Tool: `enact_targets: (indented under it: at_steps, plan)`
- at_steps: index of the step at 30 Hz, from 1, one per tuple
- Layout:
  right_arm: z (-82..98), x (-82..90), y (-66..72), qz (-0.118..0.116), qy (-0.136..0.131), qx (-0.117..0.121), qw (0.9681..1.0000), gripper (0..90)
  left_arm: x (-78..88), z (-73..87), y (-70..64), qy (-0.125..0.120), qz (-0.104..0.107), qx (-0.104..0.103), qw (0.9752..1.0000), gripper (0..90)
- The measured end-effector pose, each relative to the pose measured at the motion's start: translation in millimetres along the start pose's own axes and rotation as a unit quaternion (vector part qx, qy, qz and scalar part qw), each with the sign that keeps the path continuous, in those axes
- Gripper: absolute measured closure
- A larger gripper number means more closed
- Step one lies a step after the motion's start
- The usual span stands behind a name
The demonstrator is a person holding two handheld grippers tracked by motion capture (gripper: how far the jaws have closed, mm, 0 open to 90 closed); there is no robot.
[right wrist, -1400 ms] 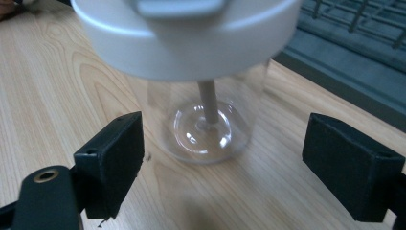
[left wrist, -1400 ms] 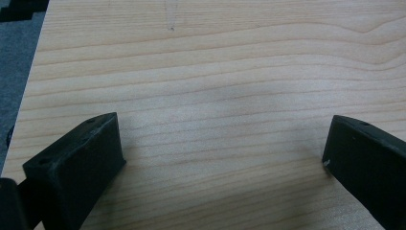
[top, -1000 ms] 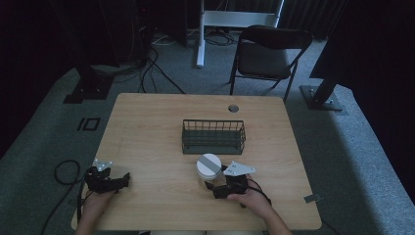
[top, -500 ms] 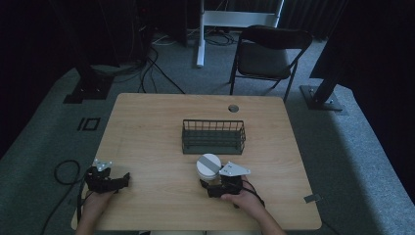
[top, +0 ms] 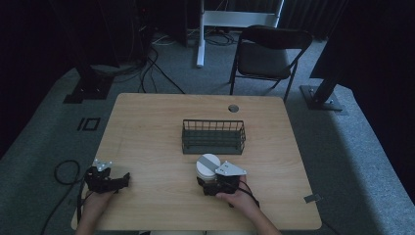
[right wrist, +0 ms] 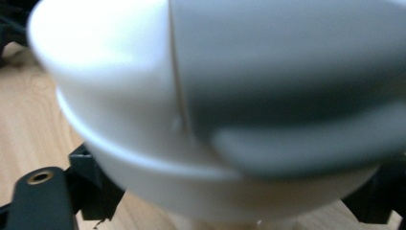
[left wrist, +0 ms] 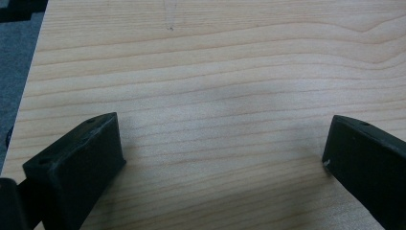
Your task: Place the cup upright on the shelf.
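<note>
A rectangular light-wood table with rounded corners stands on grey carpet in a dim room; the grain runs in long pale bands, plain in the left gripper view. Near its far edge sits a small round cable hole. Past the table a black folding chair faces it, a white metal stand rises behind, and dark curtains close off the back. Black cables trail over the floor at the left, near a flat black stand base; another base lies at the right.

A dark wire basket, rectangular and open-topped, stands at the middle of the table. Just in front of it, towards the person, is a stack of white round bowls, resting on the wood and a little apart from the basket.

The right gripper lies low on the table against the near side of the stack, its grey three-cornered plate on top. In the right gripper view the white bowls bulge close and blurred between the two black jaws, which stand at either side of the base; whether they press it I cannot tell.

The left gripper rests near the table's near-left corner, well apart from the bowls, its jaws spread wide over bare wood, released and holding nothing
</note>
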State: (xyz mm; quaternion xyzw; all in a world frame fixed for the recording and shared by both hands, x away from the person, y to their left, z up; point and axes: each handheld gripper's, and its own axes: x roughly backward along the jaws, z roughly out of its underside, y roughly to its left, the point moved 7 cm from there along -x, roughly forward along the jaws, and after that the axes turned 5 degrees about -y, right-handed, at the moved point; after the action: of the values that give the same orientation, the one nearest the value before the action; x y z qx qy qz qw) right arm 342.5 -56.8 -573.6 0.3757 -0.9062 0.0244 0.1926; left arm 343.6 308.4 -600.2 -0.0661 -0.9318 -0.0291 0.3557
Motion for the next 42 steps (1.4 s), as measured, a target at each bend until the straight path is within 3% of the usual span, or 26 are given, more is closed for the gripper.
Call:
enact_targets:
  at_steps: [3, 9, 14, 20, 31, 42]
  plan:
    - [-1.2, -2.1, -0.4, 0.006, -0.001, -0.001, 1.0, 16.2, 0.0, 0.0, 0.0, 0.0, 0.0, 0.0, 1.0, 0.2]
    - [-4.3, -1.6, 0.7, 0.019, 0.003, 0.031, 0.9993, 18.5, 0.0, 0.0, 0.0, 0.0, 0.0, 0.0, 1.0, 0.3]
    - [-9.7, -0.3, -0.5, 0.014, 0.002, 0.022, 0.9997, 18.5, 0.0, 0.0, 0.0, 0.0, 0.0, 0.0, 1.0, 0.2]
    - [-20.3, 2.9, -2.8, 0.01, -0.001, 0.028, 0.9995, 18.6, 0.0, 0.0, 0.0, 0.0, 0.0, 0.0, 1.0, 0.2]
    - [-63.4, 13.9, -18.5, 0.022, -0.033, 0.016, 0.9991, 18.5, 0.0, 0.0, 0.1, 0.0, 0.0, 0.0, 1.0, 0.3]
    - [-101.8, 16.8, -36.6, 0.047, -0.058, 0.021, 0.997, 18.5, 0.0, 0.0, 0.0, 0.0, 0.0, 0.0, 1.0, 0.2]
